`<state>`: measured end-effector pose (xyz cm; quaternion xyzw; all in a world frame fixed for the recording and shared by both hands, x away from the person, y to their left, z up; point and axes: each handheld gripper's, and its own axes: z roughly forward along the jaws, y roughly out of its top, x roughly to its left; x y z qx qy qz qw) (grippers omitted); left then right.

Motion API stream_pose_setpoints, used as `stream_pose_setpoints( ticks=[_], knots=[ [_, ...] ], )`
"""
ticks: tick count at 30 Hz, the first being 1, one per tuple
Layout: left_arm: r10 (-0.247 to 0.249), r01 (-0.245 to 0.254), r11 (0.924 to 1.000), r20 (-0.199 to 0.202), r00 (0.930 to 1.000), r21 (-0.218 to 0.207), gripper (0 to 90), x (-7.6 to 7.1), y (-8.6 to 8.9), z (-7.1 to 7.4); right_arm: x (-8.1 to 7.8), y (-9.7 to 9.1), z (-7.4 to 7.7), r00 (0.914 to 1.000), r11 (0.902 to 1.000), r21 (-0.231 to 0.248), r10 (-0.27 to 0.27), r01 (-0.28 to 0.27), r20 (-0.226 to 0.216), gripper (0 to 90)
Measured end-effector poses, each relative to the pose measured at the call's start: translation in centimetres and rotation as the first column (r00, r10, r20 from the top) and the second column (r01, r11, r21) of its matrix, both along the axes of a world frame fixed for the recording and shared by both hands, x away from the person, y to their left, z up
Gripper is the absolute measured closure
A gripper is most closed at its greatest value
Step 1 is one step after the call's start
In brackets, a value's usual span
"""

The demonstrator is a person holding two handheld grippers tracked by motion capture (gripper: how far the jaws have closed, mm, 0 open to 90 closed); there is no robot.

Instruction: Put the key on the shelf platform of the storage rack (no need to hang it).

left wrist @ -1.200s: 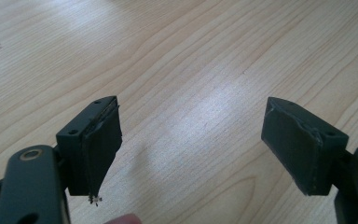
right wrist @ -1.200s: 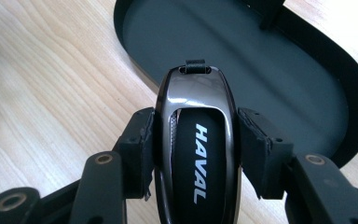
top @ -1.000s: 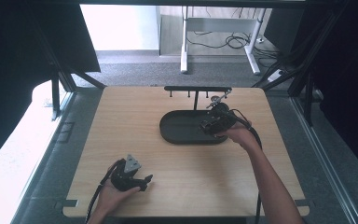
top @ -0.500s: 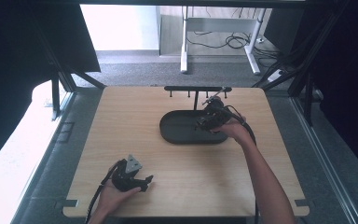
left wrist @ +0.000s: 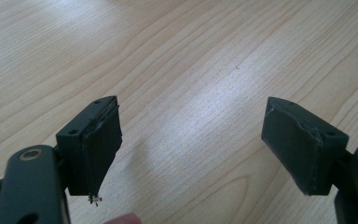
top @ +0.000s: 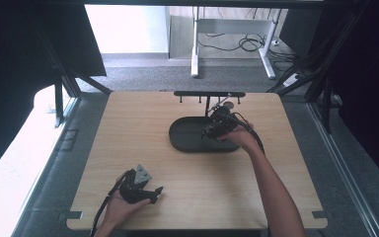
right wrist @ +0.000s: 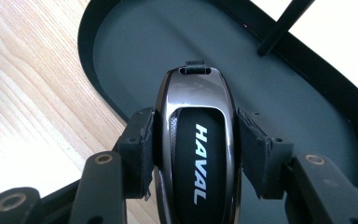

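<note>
2 pads of the right gripper pinch a glossy black key fob marked HAVAL by its long sides, holding it above the dark oval tray near the tray's right half. In the high view this gripper hovers over the tray, just in front of the black rack with its small hooks at the far edge of the wooden table. The fob's strap loop points away from the hand. The likely step is either setting the fob down in the tray or hanging it by that loop; either way, keep the squeeze even, since the smooth shell could slip. The left gripper rests at the near left, its jaws spread wide and holding nothing.
</note>
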<state>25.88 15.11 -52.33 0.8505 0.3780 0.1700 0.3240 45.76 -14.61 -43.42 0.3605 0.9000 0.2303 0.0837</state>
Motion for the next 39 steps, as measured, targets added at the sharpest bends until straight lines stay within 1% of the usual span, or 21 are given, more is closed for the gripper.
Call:
stream_pose_setpoints(
  ticks=[7,11,13,18,26,27,30,31,34,39],
  knots=[
    [-0.001,0.001,1.0000,0.000,1.0000,0.000,20.3,0.0,0.1,0.0,0.3,0.4,-0.7,0.9999,1.0000,-0.002,0.003,-0.003,-0.010,49.5],
    [-0.003,0.003,1.0000,0.001,1.0000,0.004,20.3,0.0,0.1,0.0,0.6,0.5,-1.6,1.0000,0.9997,-0.026,0.000,-0.001,-0.006,49.4],
    [-0.004,0.004,1.0000,0.000,1.0000,0.005,20.3,0.0,0.1,0.0,0.6,0.5,-1.9,1.0000,0.9996,-0.027,-0.002,0.002,-0.007,49.4],
    [-0.005,0.005,1.0000,0.000,1.0000,0.007,20.3,0.0,0.0,0.0,0.8,0.4,-2.3,0.9999,0.9994,-0.035,-0.006,0.005,-0.013,49.4],
    [-0.006,0.006,1.0000,0.000,1.0000,0.007,20.3,0.0,0.0,0.0,1.0,-0.1,-3.1,0.9997,0.9976,-0.068,-0.016,0.015,-0.018,49.4],
    [-0.007,0.007,0.9999,-0.001,1.0000,0.008,20.3,0.0,0.0,-0.1,1.2,-0.3,-3.3,0.9998,0.9968,-0.078,-0.018,0.018,-0.009,49.4],
    [-0.009,0.009,0.9999,-0.004,1.0000,0.010,20.3,0.0,0.0,-0.1,1.2,-0.5,-3.4,0.9997,0.9965,-0.080,-0.024,0.024,-0.006,49.3],
    [-0.009,0.009,0.9999,-0.004,1.0000,0.010,20.3,0.0,0.0,-0.1,1.3,-0.6,-3.5,0.9998,0.9967,-0.080,-0.018,0.018,-0.001,49.4],
    [-0.011,0.012,0.9998,-0.005,0.9999,0.016,20.3,0.0,0.0,-0.1,1.4,-0.7,-3.7,0.9998,0.9956,-0.092,-0.020,0.021,0.004,49.3],
    [-0.007,0.007,0.9999,-0.004,1.0000,0.014,20.3,0.0,0.0,-0.1,1.6,-0.9,-4.3,0.9994,0.9928,-0.116,-0.034,0.033,-0.009,49.3]
  ],
)
